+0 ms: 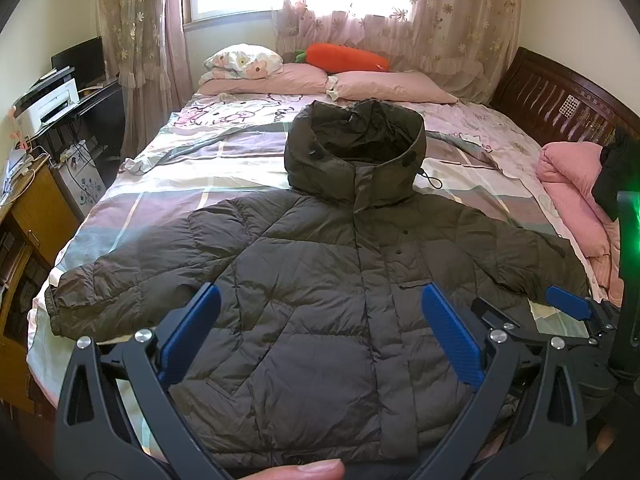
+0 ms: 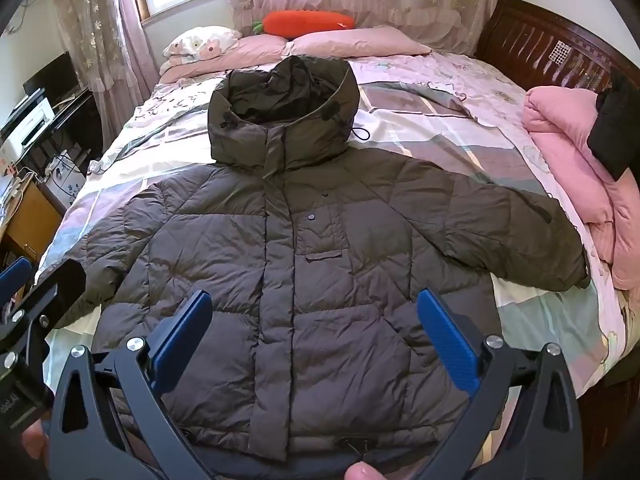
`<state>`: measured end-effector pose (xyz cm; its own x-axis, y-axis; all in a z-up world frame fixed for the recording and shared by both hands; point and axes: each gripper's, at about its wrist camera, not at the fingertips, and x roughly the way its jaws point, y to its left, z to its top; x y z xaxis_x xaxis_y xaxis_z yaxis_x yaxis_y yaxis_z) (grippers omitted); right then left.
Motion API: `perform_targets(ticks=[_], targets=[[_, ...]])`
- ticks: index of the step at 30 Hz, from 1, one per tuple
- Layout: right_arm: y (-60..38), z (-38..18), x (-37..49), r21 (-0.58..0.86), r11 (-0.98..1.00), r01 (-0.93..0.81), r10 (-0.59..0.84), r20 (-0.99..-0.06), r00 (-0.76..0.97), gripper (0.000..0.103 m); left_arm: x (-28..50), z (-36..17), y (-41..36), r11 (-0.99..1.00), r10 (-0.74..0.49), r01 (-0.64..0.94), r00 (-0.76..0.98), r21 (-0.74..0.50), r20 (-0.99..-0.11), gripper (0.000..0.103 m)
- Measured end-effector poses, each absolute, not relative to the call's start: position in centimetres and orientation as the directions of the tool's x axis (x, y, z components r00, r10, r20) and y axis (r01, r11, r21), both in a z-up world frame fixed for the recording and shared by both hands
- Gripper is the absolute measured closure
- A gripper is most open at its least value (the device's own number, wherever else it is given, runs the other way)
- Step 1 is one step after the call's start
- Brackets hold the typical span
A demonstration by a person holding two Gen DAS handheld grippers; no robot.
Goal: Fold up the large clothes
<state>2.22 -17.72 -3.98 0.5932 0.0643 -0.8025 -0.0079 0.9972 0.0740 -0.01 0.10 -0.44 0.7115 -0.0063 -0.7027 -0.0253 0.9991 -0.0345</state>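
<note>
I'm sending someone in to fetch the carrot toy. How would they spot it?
Start at the bed and look past the olive puffer jacket to its far end under the curtained window. The carrot plush lies across the pink pillows, the only bright orange thing there, with a green leafy tip.

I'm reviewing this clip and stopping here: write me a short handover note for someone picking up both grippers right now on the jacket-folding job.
Left gripper: open, empty, above the jacket's lower front.
Right gripper: open, empty, also above the lower front, beside the left one.
Jacket: dark puffer, lying front-up and closed on the bed, both sleeves spread outward, hood toward the pillows, hem nearest you.
Done: jacket laid out flat; no fold made.
Left: all folding. Probably bring each sleeve in across the body, then fold hem toward the hood. A pink quilt sits near the sleeve on the picture's right.
</note>
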Motion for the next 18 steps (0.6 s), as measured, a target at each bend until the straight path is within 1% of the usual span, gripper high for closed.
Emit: perform_targets(ticks=[18], targets=[[-17.67,-4.21,2.29,0.077,0.997,-0.008,0.067,-0.806,0.588,0.001,-0.01,-0.43,0.07,0.999,-0.006,-0.026,0.71,-0.034,-0.704,0.002]])
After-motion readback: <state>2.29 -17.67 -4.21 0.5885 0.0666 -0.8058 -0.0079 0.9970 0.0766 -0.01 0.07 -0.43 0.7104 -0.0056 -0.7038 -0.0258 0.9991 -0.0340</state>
